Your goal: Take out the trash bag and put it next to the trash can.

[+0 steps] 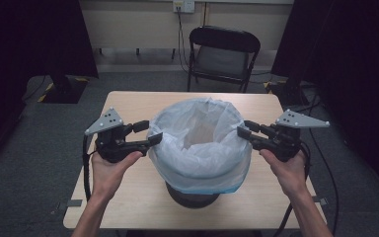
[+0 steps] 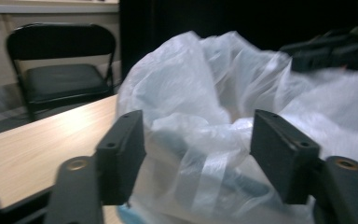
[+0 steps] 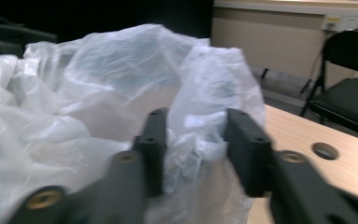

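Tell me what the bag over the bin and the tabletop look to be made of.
Bag: thin plastic film, translucent whitish, slightly glossy; it crinkles into fine folds and shows dark shapes through it in the left gripper view, with a pale blue edge at the bottom. Tabletop: looks like light wood-grain laminate, smooth and matt; the streaked grain is visible, but solid wood cannot be ruled out.

Bag-lined bin, mid-counter

We see a translucent white bag (image 1: 197, 143) draped over a dark round bin (image 1: 193, 198), upright, nearer the counter's near edge.

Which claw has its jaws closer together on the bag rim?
The right claw: its jaws stand narrow around a fold of the bag. The left claw gapes wider, plastic loose between its jaws.
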Tool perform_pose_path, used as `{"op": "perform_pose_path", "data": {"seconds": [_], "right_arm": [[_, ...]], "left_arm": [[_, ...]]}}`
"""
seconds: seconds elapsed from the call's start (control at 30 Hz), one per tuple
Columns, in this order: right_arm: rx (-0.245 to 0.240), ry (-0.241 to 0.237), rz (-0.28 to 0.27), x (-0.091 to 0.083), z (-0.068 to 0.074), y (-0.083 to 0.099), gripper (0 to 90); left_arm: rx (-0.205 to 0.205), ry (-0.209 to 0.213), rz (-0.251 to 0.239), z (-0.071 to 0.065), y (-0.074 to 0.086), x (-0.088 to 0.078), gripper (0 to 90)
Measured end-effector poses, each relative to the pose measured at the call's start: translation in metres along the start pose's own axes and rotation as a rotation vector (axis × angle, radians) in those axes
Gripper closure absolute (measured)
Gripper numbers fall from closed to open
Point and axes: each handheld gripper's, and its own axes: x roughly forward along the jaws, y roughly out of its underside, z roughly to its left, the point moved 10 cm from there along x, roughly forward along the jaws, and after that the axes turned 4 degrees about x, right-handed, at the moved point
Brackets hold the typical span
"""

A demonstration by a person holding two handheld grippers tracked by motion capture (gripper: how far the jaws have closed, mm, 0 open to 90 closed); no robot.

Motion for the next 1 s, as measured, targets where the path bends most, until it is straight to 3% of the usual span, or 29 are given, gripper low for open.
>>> {"op": "perform_pose_path", "data": {"seconds": [0.07,0.1,0.17,0.23,0.37,0.47,0.63,0.73,0.83,1.0], "right_arm": [[-0.003,0.008,-0.004,0.0,-0.002,-0.002,76.5],[0.001,0.012,-0.011,0.0,-0.004,-0.004,81.0],[0.01,0.0,-0.025,0.0,-0.004,-0.007,87.6],[0.008,-0.008,-0.034,0.0,-0.003,-0.01,89.6],[0.018,-0.062,-0.057,0.001,0.007,-0.018,90.0],[0.031,-0.113,-0.09,-0.001,0.017,-0.028,90.0],[0.021,-0.166,-0.128,-0.003,0.035,-0.047,90.0],[0.014,-0.199,-0.156,-0.003,0.044,-0.059,90.0],[0.02,-0.262,-0.17,-0.003,0.054,-0.071,90.0],[0.029,-0.348,-0.195,-0.005,0.07,-0.096,90.0]], "left_arm": [[-0.005,0.006,-0.01,0.0,-0.001,0.0,55.9],[-0.006,-0.002,-0.022,0.001,-0.002,-0.001,55.9],[0.009,-0.02,-0.037,0.003,-0.005,-0.003,66.7],[0.003,-0.014,-0.054,0.003,-0.008,-0.005,76.8],[0.016,-0.002,-0.085,0.003,-0.015,-0.008,88.7],[0.03,0.036,-0.104,-0.007,-0.023,-0.009,89.9],[0.086,0.123,-0.164,-0.036,-0.049,-0.012,90.0],[0.137,0.141,-0.187,-0.051,-0.065,-0.012,90.0],[0.154,0.167,-0.195,-0.061,-0.078,-0.009,90.0],[0.136,0.243,-0.229,-0.078,-0.097,-0.003,90.0]]}}
